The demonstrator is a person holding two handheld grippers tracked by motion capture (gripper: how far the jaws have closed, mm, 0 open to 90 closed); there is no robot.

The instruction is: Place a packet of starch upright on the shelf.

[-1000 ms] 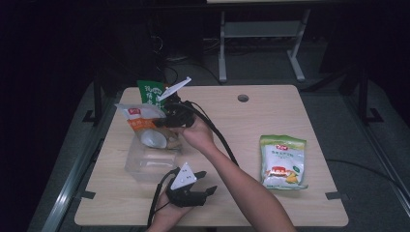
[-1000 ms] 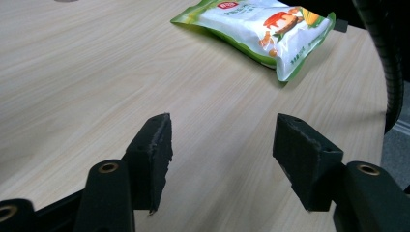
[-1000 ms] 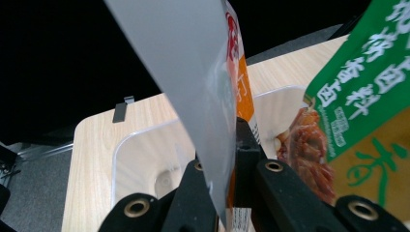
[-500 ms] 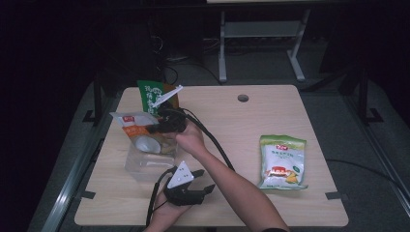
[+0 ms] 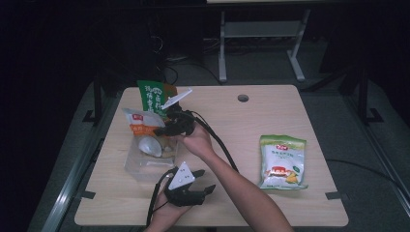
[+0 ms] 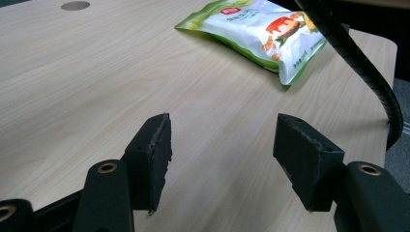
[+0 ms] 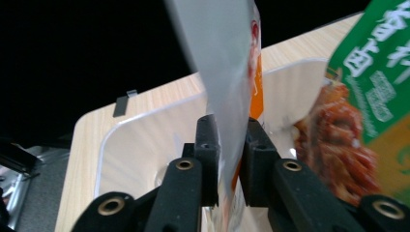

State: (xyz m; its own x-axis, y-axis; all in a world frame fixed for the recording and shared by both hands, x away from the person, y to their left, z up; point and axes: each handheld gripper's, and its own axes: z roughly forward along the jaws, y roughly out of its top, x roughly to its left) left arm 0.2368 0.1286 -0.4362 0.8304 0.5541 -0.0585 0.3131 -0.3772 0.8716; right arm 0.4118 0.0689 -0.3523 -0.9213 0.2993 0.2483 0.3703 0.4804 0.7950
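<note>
My right gripper (image 5: 168,129) is shut on the top edge of an orange-and-white snack bag (image 5: 141,121), which hangs over a clear plastic bin (image 5: 138,169) at the table's left. In the right gripper view the jaws (image 7: 231,145) pinch the bag's silver side (image 7: 227,67) above the bin (image 7: 140,145). A green snack bag (image 5: 151,94) stands just behind the bin and shows close by as the green bag (image 7: 372,72). My left gripper (image 5: 196,186) rests open near the front edge, holding nothing; its fingers (image 6: 152,159) stand wide apart over bare wood.
A green-and-white snack bag (image 5: 282,162) lies flat on the wooden table (image 5: 241,130) at the right, seen too as the flat bag (image 6: 261,29). The right gripper's black cable (image 5: 220,145) runs along the forearm. A cable hole (image 5: 242,98) sits at the back.
My right gripper has carried the orange-and-white bag left and down, from beside the green bag to over the bin. The left gripper has stayed put.
</note>
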